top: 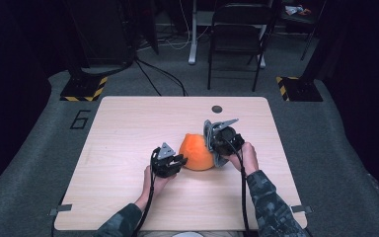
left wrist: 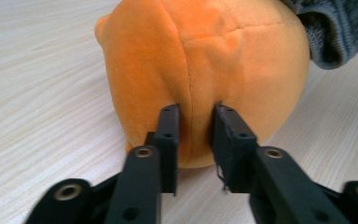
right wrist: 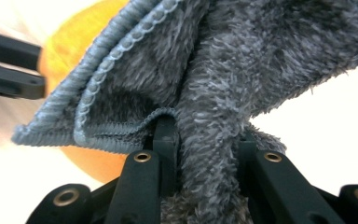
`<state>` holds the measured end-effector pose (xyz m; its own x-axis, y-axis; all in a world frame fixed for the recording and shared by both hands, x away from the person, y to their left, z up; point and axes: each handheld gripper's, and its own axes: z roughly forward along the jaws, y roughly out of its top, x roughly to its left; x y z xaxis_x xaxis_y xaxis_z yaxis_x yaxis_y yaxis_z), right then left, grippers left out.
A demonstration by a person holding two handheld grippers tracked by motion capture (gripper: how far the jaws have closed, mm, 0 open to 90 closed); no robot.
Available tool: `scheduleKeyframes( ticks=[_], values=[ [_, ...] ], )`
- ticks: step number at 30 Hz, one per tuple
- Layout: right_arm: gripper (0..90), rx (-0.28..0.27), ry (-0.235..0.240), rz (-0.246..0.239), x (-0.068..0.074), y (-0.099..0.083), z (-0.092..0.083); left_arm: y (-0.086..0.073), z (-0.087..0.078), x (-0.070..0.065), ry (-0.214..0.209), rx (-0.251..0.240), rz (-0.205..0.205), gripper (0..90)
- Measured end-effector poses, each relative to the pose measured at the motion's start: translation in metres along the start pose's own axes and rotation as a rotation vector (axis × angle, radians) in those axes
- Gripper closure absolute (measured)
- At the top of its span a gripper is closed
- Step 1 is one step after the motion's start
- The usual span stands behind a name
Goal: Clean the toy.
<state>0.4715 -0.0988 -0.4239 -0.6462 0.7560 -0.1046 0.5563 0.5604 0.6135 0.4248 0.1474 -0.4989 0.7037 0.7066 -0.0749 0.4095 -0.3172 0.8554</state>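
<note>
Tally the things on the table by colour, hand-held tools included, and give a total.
Orange: 1, the plush toy
Grey: 1, the fluffy cloth
Black: 2, the left gripper pinching the toy's fabric, and the right gripper shut on the cloth
Total: 4

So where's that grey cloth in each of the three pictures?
High view: the cloth hangs from the right gripper, just right of the orange plush at table centre.
Left gripper view: top right corner, behind the plush.
Right gripper view: centre, bunched between the jaws.
Shared landmark: the orange plush, beside the cloth in every view.
</note>
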Motion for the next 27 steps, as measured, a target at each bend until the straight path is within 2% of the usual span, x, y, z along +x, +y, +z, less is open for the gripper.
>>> scheduleKeyframes(
  ticks=[2, 4, 8, 11, 15, 16, 21, 23, 27],
  values=[
    [71.2, 0.007, -0.024, 0.003, -0.003, -0.003, 0.005, 0.001, 0.000, -0.002, 0.016, 0.022, 0.015, 60.8],
    [71.2, 0.000, -0.030, 0.033, -0.007, -0.005, 0.008, 0.000, 0.001, -0.004, 0.018, 0.046, 0.007, 54.1],
    [71.2, -0.004, -0.034, 0.051, -0.011, -0.007, 0.011, -0.002, 0.011, -0.012, 0.057, 0.059, 0.045, 48.0],
    [71.2, -0.007, -0.035, 0.054, -0.011, -0.008, 0.012, -0.004, 0.013, -0.013, 0.067, 0.045, 0.048, 55.0],
    [71.2, -0.010, -0.036, 0.044, -0.011, -0.006, 0.011, -0.007, 0.014, -0.012, 0.062, 0.027, 0.047, 75.3],
    [71.1, -0.004, -0.037, 0.044, -0.011, -0.006, 0.010, -0.007, 0.014, -0.012, 0.065, 0.025, 0.057, 78.6],
    [71.1, -0.003, -0.050, 0.040, -0.013, -0.005, 0.004, -0.001, 0.009, -0.014, 0.047, 0.014, 0.070, 83.8],
    [71.1, -0.010, -0.047, 0.060, -0.015, -0.004, -0.001, 0.001, 0.007, -0.015, 0.041, 0.003, 0.071, 84.4],
    [71.1, -0.055, -0.028, 0.072, -0.017, 0.000, -0.014, 0.005, 0.003, -0.019, 0.034, -0.016, 0.083, 84.7]
  ],
)
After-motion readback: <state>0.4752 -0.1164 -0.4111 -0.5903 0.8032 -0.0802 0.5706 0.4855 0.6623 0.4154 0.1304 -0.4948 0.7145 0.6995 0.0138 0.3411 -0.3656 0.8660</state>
